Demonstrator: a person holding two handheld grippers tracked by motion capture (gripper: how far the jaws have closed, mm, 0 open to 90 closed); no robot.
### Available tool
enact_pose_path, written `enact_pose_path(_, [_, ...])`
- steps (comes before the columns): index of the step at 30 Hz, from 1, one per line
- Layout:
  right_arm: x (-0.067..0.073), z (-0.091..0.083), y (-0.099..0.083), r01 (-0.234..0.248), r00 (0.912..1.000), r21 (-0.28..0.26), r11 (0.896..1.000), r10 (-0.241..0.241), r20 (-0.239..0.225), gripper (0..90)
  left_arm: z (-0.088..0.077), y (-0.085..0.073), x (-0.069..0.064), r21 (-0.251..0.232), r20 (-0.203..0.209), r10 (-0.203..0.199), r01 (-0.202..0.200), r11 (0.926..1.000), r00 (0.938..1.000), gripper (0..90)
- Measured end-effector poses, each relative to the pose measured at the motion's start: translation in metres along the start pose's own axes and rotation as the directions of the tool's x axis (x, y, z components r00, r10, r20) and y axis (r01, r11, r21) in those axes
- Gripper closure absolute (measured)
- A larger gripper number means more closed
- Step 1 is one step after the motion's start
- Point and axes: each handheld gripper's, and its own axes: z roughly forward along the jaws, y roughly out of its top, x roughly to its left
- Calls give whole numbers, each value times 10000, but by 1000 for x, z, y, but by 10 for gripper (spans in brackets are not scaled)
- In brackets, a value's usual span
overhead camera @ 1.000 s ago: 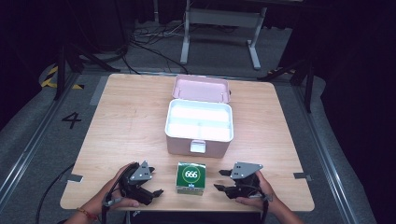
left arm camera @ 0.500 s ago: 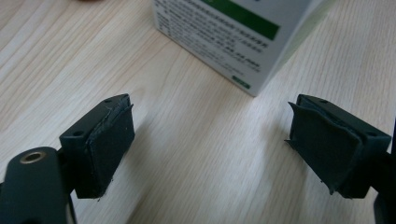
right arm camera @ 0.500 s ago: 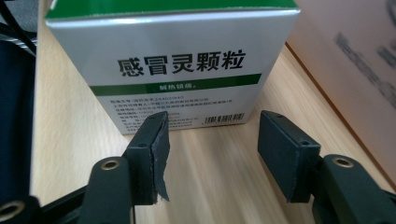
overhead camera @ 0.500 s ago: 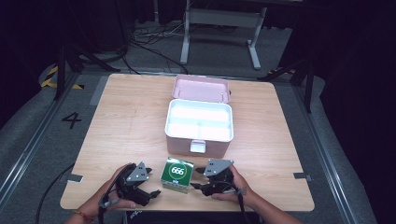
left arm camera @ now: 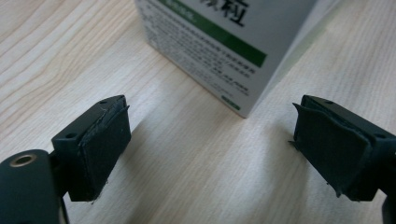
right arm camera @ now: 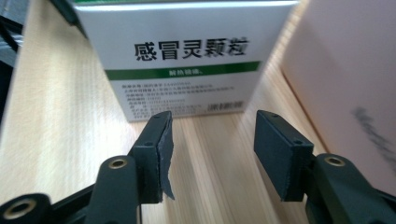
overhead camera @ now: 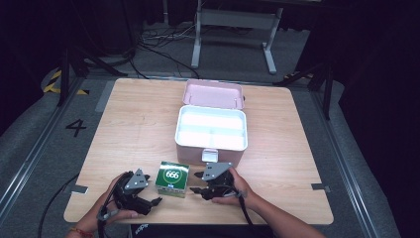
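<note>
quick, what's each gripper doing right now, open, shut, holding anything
Left gripper: open, holding nothing; the green and white box sits ahead of its jaws.
Right gripper: open, holding nothing; the box stands just beyond its jaws.

Open pink storage box (overhead camera: pixel 211 130) stood mid-tabletop, lid back, white tray inside, wooden tabletop (overhead camera: pixel 133 124) bare around it, cables (overhead camera: pixel 158 47) lay on floor beyond

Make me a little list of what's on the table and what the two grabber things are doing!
Table: wooden table
Box: green and white medicine box, between both grippers
Case: pink case, lid open, white tray inside, behind the box
Left gripper: left gripper, jaws open and just widened, box ahead, untouched
Right gripper: right gripper, jaws open and just narrowed slightly, box just ahead, untouched
</note>
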Motion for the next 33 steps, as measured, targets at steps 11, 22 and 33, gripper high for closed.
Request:
enact_pose_path(11, [-8,-77,6,551,9952,140,9984,-538,-817,448,-1,-2,3,-25,-21,-68,68,10000,10000,106])
enact_pose_path(22, [-18,-121,25,1022,9946,290,9943,-1016,-222,433,-1,-2,3,-40,-31,-62,62,10000,10000,107])
enact_pose_path(33, [-49,-154,61,1477,9865,395,9882,-1501,655,418,-1,-2,4,-9,21,11,-11,10000,10000,101])
